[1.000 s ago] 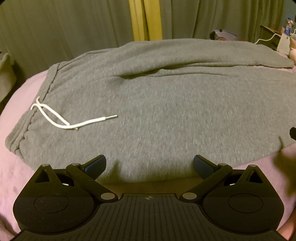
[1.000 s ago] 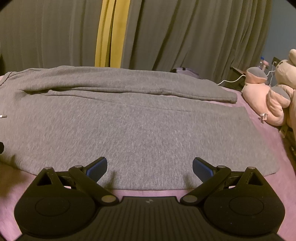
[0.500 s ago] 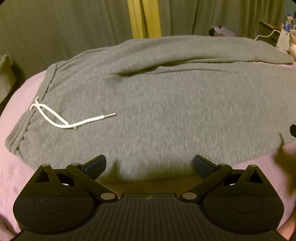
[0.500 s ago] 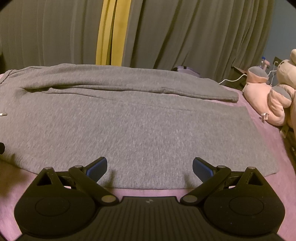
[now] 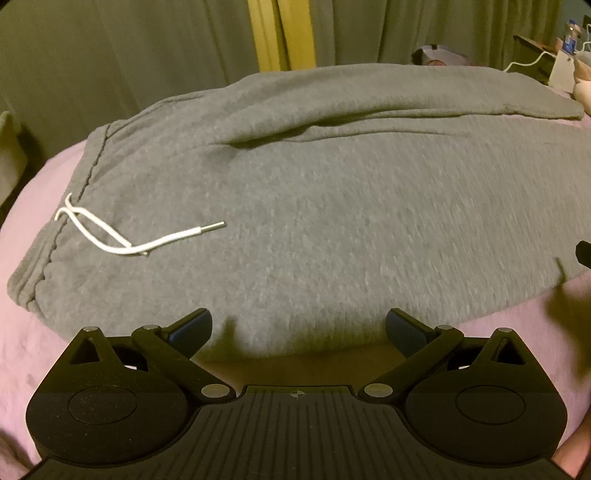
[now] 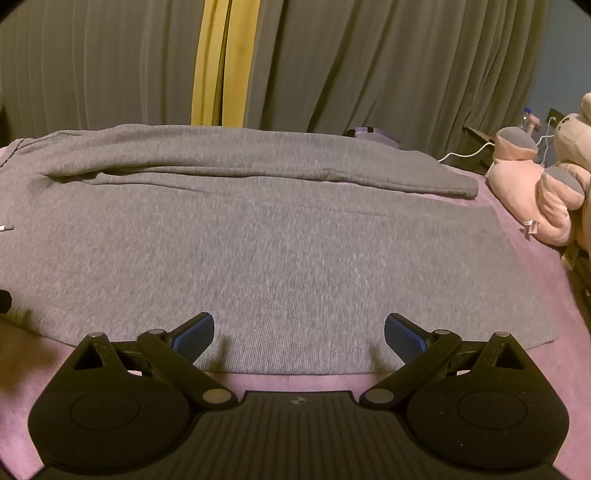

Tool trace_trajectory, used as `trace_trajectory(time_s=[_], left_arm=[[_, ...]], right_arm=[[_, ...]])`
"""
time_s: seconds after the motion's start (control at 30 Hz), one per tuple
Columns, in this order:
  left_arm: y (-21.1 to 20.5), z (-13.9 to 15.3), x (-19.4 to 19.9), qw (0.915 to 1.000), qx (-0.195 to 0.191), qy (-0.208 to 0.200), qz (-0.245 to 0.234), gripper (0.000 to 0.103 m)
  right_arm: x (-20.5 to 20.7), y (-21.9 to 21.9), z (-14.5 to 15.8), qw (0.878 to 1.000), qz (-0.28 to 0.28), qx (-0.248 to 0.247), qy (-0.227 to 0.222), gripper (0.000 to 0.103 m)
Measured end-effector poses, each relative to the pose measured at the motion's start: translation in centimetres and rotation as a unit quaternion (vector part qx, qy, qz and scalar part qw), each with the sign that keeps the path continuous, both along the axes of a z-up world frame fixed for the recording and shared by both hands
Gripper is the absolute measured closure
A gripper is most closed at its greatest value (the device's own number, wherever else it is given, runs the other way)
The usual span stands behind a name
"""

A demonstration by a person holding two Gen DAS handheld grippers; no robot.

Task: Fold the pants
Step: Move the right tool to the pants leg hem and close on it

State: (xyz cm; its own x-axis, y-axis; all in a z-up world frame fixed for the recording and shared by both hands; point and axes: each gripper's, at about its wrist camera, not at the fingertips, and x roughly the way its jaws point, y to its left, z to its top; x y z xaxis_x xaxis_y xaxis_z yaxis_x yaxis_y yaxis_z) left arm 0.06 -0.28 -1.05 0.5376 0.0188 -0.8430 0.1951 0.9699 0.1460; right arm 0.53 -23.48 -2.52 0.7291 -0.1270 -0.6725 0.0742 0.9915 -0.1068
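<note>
Grey sweatpants (image 5: 314, 192) lie flat on a pink bed, waistband to the left, legs running right. A white drawstring (image 5: 122, 236) lies on the cloth near the waistband. In the right wrist view the pants (image 6: 277, 240) fill the middle, with the far leg's cuff (image 6: 458, 186) at the right. My left gripper (image 5: 298, 326) is open and empty, its fingers just over the pants' near edge. My right gripper (image 6: 299, 332) is open and empty over the near edge further along the leg.
The pink bedsheet (image 6: 546, 266) shows around the pants. A pink plush toy (image 6: 543, 184) lies at the bed's right side. Grey-green curtains (image 6: 369, 66) with a yellow strip hang behind. A white cable and a bottle stand at the far right (image 5: 569, 33).
Both grippers have crept a little forward toward the pants' near edge. Both stay open. The pants have not moved.
</note>
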Motion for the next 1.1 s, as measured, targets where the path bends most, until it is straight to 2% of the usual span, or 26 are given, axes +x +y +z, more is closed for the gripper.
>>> trace_trajectory(time_s=[0.23, 0.43, 0.57, 0.7, 0.8, 0.9, 0.93, 1.03, 1.1], left_arm=[[0.1, -0.1, 0.2, 0.9999, -0.001, 0.010, 0.002, 0.000], [0.2, -0.1, 0.6, 0.9997, 0.002, 0.025, 0.006, 0.000], [0.1, 0.3, 1.4, 0.9993, 0.019, 0.028, 0.013, 0.000], [-0.6, 1.8, 3.3, 0.9977, 0.062, 0.003, 0.028, 0.000], [-0.7, 3.8, 6.2, 0.9967, 0.049, -0.015, 0.063, 0.000], [0.0, 5.2, 9.6, 0.9939, -0.003, -0.036, 0.105, 0.000], [0.4, 5.1, 10.6, 0.9918, -0.015, -0.047, 0.118, 0.000], [1.8, 3.5, 13.1, 0.9828, -0.026, -0.075, 0.167, 0.000], [3.1, 1.6, 13.8, 0.9747, -0.016, -0.094, 0.203, 0.000]], right_arm=[[0.1, -0.1, -0.1, 1.000, 0.000, 0.004, 0.006, 0.004], [0.6, -1.4, 0.0, 0.999, -0.008, 0.047, 0.019, 0.004], [1.8, -3.4, -0.4, 0.993, -0.028, 0.103, 0.041, 0.004], [3.8, -4.5, -0.8, 0.992, -0.045, 0.108, 0.052, 0.004], [6.5, -5.0, -1.6, 0.991, -0.059, 0.104, 0.066, 0.004], [9.1, -6.1, -3.5, 0.984, -0.079, 0.126, 0.102, 0.004], [9.5, -6.5, -4.2, 0.980, -0.087, 0.138, 0.110, 0.004], [9.7, -7.5, -4.7, 0.978, -0.104, 0.157, 0.090, 0.004], [10.2, -8.2, -5.0, 0.975, -0.107, 0.168, 0.099, 0.003]])
